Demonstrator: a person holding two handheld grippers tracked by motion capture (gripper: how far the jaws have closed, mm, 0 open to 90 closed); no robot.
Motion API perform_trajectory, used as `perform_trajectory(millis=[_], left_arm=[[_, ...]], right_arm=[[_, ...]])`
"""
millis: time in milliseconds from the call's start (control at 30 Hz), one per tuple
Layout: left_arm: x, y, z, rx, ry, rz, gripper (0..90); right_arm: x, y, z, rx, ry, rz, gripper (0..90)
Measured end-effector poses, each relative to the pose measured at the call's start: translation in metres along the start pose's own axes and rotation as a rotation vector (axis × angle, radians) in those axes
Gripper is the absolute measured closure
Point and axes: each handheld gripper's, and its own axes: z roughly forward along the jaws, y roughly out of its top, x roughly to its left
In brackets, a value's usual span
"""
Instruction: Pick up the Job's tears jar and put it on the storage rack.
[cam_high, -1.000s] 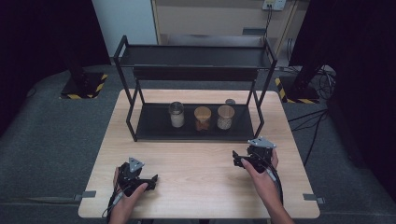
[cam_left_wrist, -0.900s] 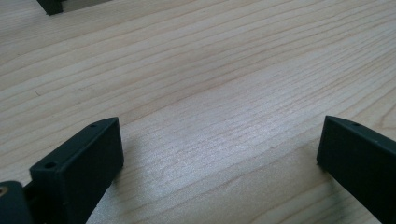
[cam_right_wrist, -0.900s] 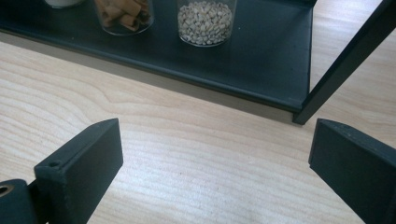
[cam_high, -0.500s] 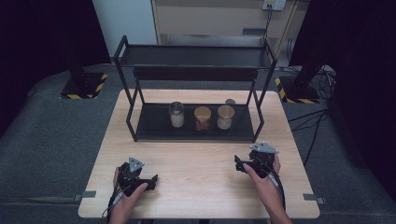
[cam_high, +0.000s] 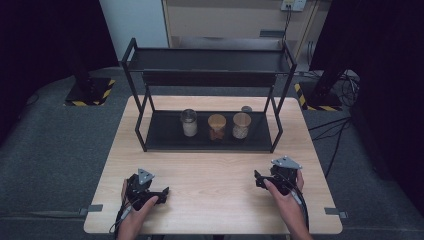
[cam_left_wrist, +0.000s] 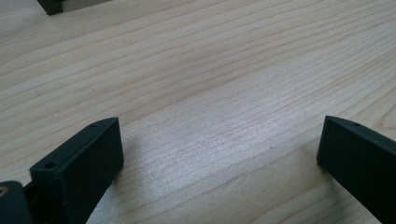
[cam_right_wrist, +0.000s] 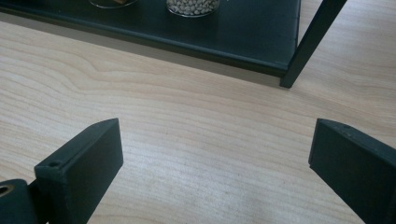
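A: Where are the two hand-held tools?

B: The left gripper (cam_high: 162, 192) sits low over the near left part of the pale wooden table (cam_high: 210, 170), and the right gripper (cam_high: 258, 178) over the near right part. Each is held in one of the person's hands.

A: Are they gripping anything?

B: No. In both gripper views the black jaws stand wide apart with bare wood grain between them, so both are released.

A: And the things nearest them?

B: Three jars stand in a row on the lower tray of the black metal two-tier rack (cam_high: 150, 142), well apart from both grippers: a clear glass jar with pale contents (cam_high: 189, 123), a jar with a round tan lid (cam_high: 217, 126), and a jar of small whitish beads (cam_high: 241, 125). The right gripper view catches the bead jar's base (cam_right_wrist: 193, 6).

A: Anything behind them?

B: A small round grey object (cam_high: 246, 109), possibly a lid; it is too small to tell.
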Motion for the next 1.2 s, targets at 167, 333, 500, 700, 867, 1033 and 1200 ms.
perform_trajectory(millis=[167,333,500,700,867,1033,1200], left_arm=[[0.000,0.000,0.000,0.000,0.000,0.000,0.0],[0.000,0.000,0.000,0.000,0.000,0.000,0.0],[0.000,0.000,0.000,0.000,0.000,0.000,0.0],[0.000,0.000,0.000,0.000,0.000,0.000,0.0],[0.000,0.000,0.000,0.000,0.000,0.000,0.0],[0.000,0.000,0.000,0.000,0.000,0.000,0.0],[0.000,0.000,0.000,0.000,0.000,0.000,0.0]], right_arm=[[-0.002,-0.004,-0.002,0.001,-0.007,-0.001,2.9],[-0.004,-0.009,-0.005,0.005,-0.007,0.004,2.8],[-0.006,-0.014,-0.007,0.010,-0.010,0.006,2.8],[-0.007,-0.019,-0.011,0.012,-0.008,0.011,2.8],[-0.006,-0.025,-0.013,0.022,-0.005,0.014,2.7],[-0.007,-0.029,-0.017,0.023,-0.008,0.011,2.7],[-0.008,-0.031,-0.020,0.021,-0.009,0.012,2.6]])
